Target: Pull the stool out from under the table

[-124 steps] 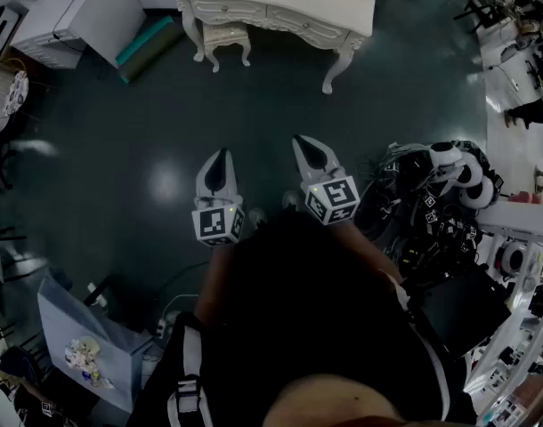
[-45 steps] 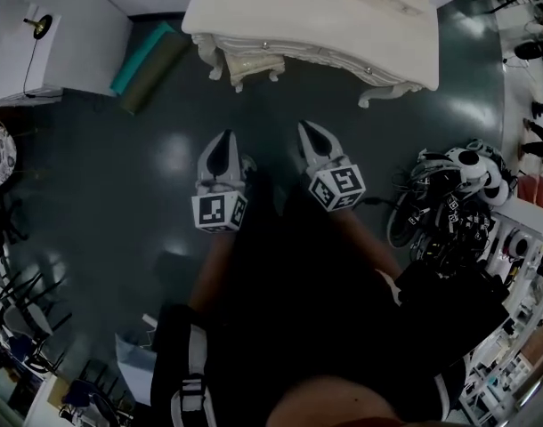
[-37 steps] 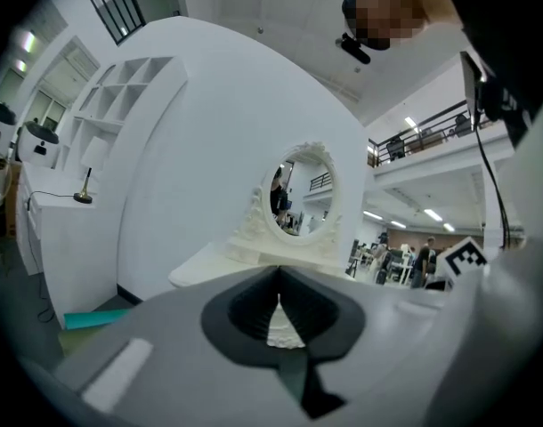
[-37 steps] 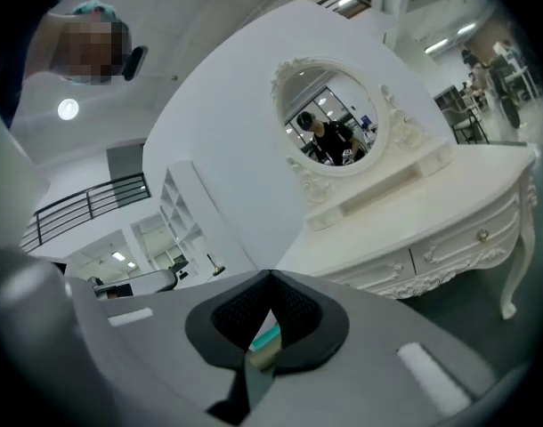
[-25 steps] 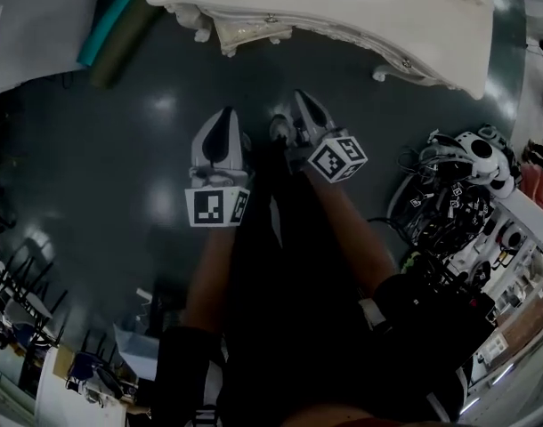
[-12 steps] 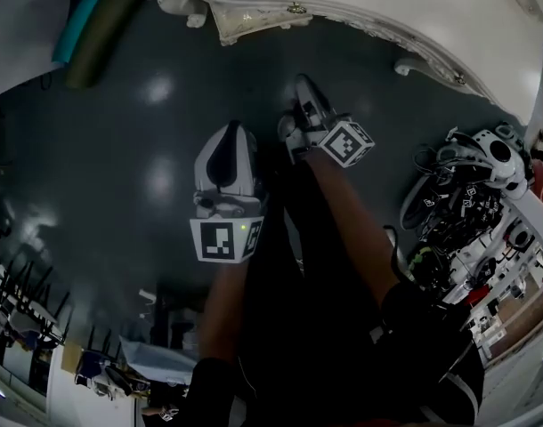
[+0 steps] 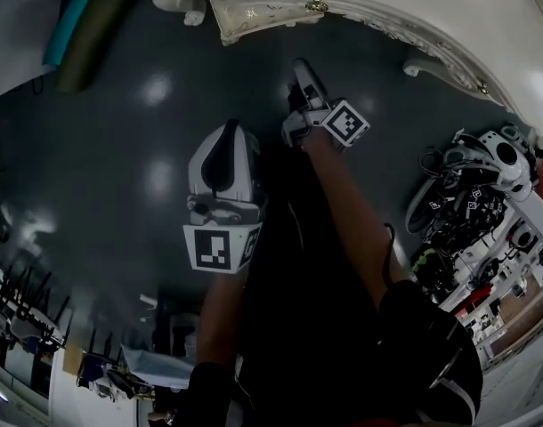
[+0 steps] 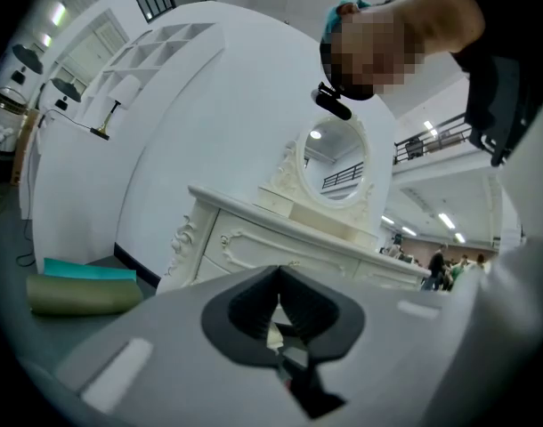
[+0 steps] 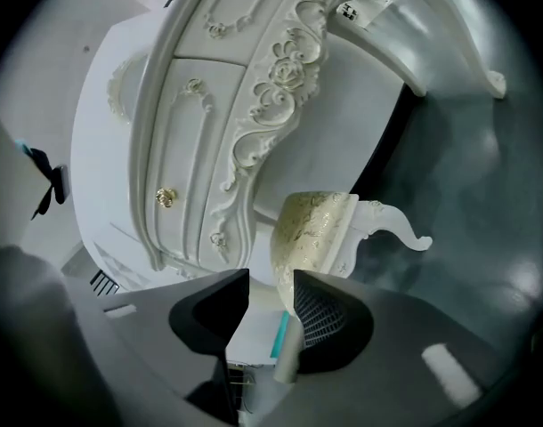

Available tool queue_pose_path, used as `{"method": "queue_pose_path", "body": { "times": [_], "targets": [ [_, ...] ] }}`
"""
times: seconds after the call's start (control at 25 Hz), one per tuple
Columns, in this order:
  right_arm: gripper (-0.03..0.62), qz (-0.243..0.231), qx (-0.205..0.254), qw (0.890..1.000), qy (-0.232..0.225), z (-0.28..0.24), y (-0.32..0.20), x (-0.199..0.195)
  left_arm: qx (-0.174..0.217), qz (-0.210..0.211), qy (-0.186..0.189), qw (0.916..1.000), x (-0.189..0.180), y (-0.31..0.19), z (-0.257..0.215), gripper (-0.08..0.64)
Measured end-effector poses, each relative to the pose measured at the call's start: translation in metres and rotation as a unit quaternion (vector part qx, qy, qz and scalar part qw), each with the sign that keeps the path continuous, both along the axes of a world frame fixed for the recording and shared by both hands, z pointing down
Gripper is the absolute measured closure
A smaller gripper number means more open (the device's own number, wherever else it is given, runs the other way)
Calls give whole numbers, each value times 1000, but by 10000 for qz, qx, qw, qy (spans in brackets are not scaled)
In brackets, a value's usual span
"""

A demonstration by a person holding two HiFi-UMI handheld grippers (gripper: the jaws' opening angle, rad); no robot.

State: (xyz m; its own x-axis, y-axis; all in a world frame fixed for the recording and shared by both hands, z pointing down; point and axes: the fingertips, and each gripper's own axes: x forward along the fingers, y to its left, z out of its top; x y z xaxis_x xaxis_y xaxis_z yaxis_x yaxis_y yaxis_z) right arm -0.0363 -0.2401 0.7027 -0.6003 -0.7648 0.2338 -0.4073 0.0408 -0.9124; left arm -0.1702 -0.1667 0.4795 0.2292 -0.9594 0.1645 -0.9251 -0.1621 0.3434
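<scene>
The stool [image 7: 254, 16], a cream patterned cushion on white carved legs, stands tucked under the left part of the white dressing table [image 7: 414, 7]. My right gripper [image 7: 298, 66] reaches toward it over the dark floor. In the right gripper view the stool's cushion [image 9: 316, 229] lies just past the right gripper [image 9: 271, 281]. Its jaws are opening, and nothing is pressed between them. My left gripper [image 7: 229, 132] hangs back and lower, shut and empty. In the left gripper view the left gripper [image 8: 277, 274] points at the table's drawers [image 8: 280, 247].
Rolled teal and olive mats [image 7: 76, 25] lie on the floor left of the table. A heap of cables and headsets [image 7: 467, 194] sits at the right. An oval mirror [image 8: 334, 163] stands on the tabletop. The person's dark legs fill the lower middle.
The table and stool have come much closer in the head view. My right gripper has stretched forward toward the stool, while the left has dropped back.
</scene>
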Motion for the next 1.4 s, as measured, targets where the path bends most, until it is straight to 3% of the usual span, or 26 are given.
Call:
{"method": "queue_pose_path", "body": {
  "times": [0.16,0.44,0.64,1.04,1.2,1.4],
  "targets": [
    [369,207,-165,9993,-263,24,-9,-6,75,-35,27,10000,-9,-10,15,551],
    [242,-131,-111,9987,-488,59,-26,-32,67,-62,101,9999,-18,-23,35,551],
    [144,-169,-235,9989,-379,88,-42,-39,74,-61,179,9998,-14,-28,57,551],
    [81,249,-402,9915,-1209,120,-67,-45,165,-152,317,9992,-18,-39,72,551],
    [41,585,-613,9870,-1366,142,-76,-43,175,-179,337,9991,-18,-42,79,551],
    [4,678,-609,9842,-1517,156,-86,-43,204,-245,416,9986,-21,-43,87,551]
  ]
}}
